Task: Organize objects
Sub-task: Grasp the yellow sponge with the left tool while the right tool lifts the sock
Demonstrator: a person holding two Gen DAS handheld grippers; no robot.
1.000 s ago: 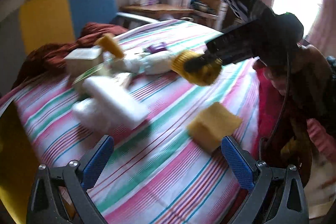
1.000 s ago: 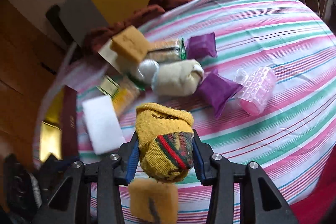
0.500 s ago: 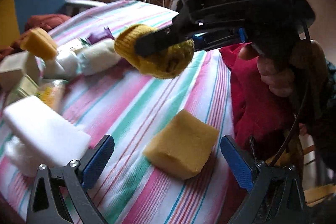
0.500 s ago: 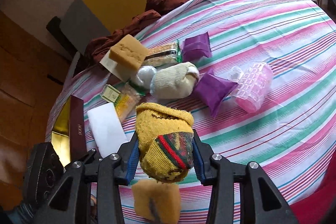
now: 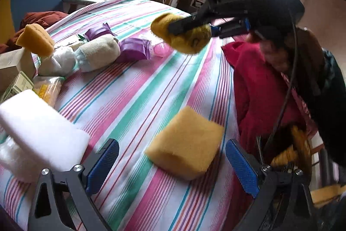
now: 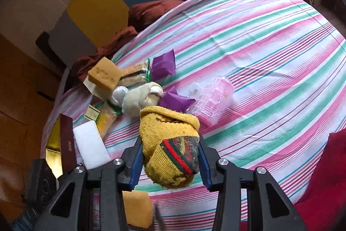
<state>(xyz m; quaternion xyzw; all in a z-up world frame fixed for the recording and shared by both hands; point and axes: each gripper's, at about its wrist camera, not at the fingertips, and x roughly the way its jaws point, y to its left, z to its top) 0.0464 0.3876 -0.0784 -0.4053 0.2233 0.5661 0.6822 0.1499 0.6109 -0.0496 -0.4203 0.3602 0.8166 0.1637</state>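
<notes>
The step in hand is a transport: the right gripper (image 6: 170,160) is pinched on a rolled yellow sock (image 6: 169,142), its blue pads pressed against both sides of the roll, which hangs above the striped tablecloth (image 6: 270,62) at lower centre of the right wrist view. In the left wrist view the same sock (image 5: 183,36) appears at upper centre, carried clear of the cloth. The left gripper (image 5: 172,162) is spread wide and holds nothing; a yellow sponge (image 5: 186,151) lies on the cloth between its blue pads (image 5: 103,162), touching neither as far as can be judged. The sorted group sits at left of centre in the right wrist view: a cream sock roll (image 6: 140,100), a second sponge (image 6: 104,75) resting on a box, two purple packets (image 6: 173,101), a pink plastic container (image 6: 213,99) and a white foam block (image 6: 90,147). Judgement: the carried sock most likely belongs beside the cream roll, so the next move calls for travel toward the group, a descent until the sock rests on the cloth, and only then release. The approach is crowded; the purple packet and the container lie directly ahead and could be displaced. The left gripper appears positioned to close on the near sponge, which is soft and will compress under the pads.
</notes>
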